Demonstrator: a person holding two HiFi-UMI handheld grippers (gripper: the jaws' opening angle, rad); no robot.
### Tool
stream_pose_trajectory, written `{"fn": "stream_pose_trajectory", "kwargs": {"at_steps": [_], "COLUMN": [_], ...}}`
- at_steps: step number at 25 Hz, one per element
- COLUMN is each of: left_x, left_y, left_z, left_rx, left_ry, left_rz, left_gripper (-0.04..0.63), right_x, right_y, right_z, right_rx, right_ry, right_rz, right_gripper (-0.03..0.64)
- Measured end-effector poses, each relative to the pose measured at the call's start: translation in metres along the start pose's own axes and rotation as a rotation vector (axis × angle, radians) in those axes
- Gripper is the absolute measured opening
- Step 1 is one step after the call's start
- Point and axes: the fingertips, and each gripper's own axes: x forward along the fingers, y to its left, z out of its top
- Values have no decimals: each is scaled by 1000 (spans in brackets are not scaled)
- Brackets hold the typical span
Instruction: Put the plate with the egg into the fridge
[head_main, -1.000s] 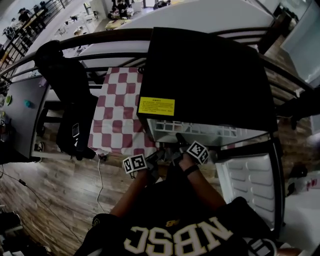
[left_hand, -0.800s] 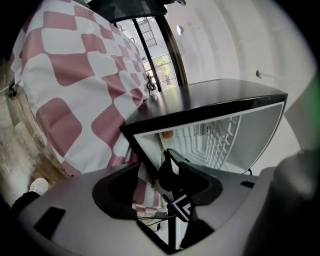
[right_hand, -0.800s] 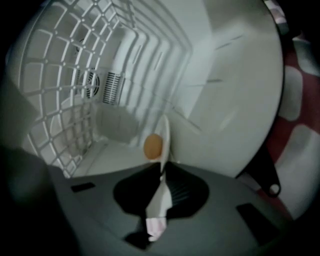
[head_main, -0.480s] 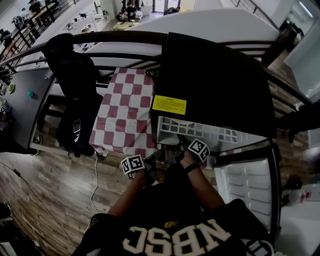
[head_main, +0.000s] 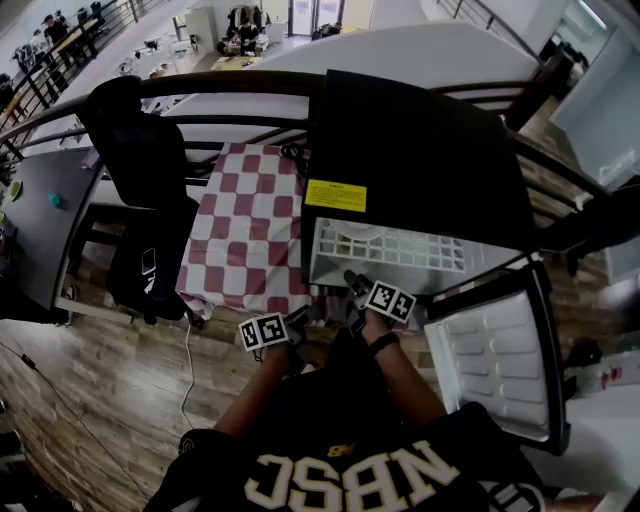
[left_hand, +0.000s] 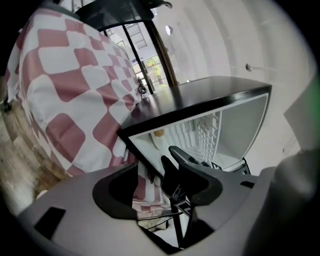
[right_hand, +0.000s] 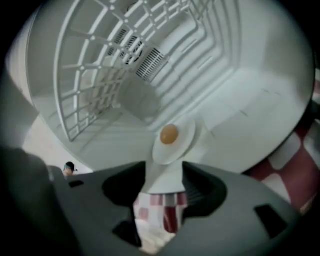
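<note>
In the head view the black fridge (head_main: 420, 140) stands open at the far right of a table (head_main: 250, 230) under a red and white checked cloth, its door (head_main: 500, 355) swung out to the near right. Both claws are at the near edge of the white interior: the left claw (head_main: 300, 322) just outside the opening, the right claw (head_main: 358, 290) reaching over the edge.

In the left gripper view the left claw (left_hand: 157, 192) stands with its jaws apart and nothing gripped; only the cloth and a thin cable show through the gap. The dark shape just ahead is probably the right claw.

In the right gripper view the right claw (right_hand: 165, 187) has just been opening and its jaws now stand wide. The plate (right_hand: 181, 145) lies on the fridge floor with the egg (right_hand: 169, 134) on it. The plate's near rim reaches between the jaw tips, but neither pad presses on it. The wire shelf (right_hand: 95, 75) fills the left of the interior.
</note>
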Motion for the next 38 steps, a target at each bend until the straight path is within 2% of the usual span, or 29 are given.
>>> {"fn": "stream_pose_trajectory", "kwargs": {"at_steps": [4, 7, 10, 12, 14, 15, 20, 25, 28, 31, 38], "left_x": [-3, -11, -14, -15, -16, -17, -28, -47, -58, -64, -65], "left_y": [-31, -55, -87, -112, -138, -150, -204, -233, -242, -244, -246], "left_z": [-5, -6, -3, -2, -1, 0, 7, 15, 21, 23, 21], "left_rx": [196, 389, 648, 810, 935, 974, 1031, 1107, 1105, 1087, 1137], "left_ry": [52, 73, 62, 48, 27, 10, -91, -199, -255, -279, -289], "left_rz": [-27, -24, -9, -22, -49, -63, -125, -91, -87, -87, -86], "left_gripper": [259, 258, 246, 222, 175, 149, 63, 21, 21, 21, 21], "right_x": [-36, -66, -104, -130, -153, -163, -204, -230, -240, -245, -250], "right_y": [7, 27, 57, 77, 96, 108, 159, 179, 180, 174, 166], "right_z": [-2, 1, 12, 20, 26, 29, 39, 39, 39, 38, 43], "right_rx": [-117, -277, -472, -553, -612, -646, -730, -780, -793, -778, -763], "right_ry": [-55, -130, -236, -309, -374, -403, -503, -538, -553, -562, -573], "right_rz": [-9, -25, -64, -78, -88, -92, -63, -77, -99, -119, -147], "right_gripper": [222, 218, 140, 104, 67, 58, 34, 25, 25, 25, 25]}}
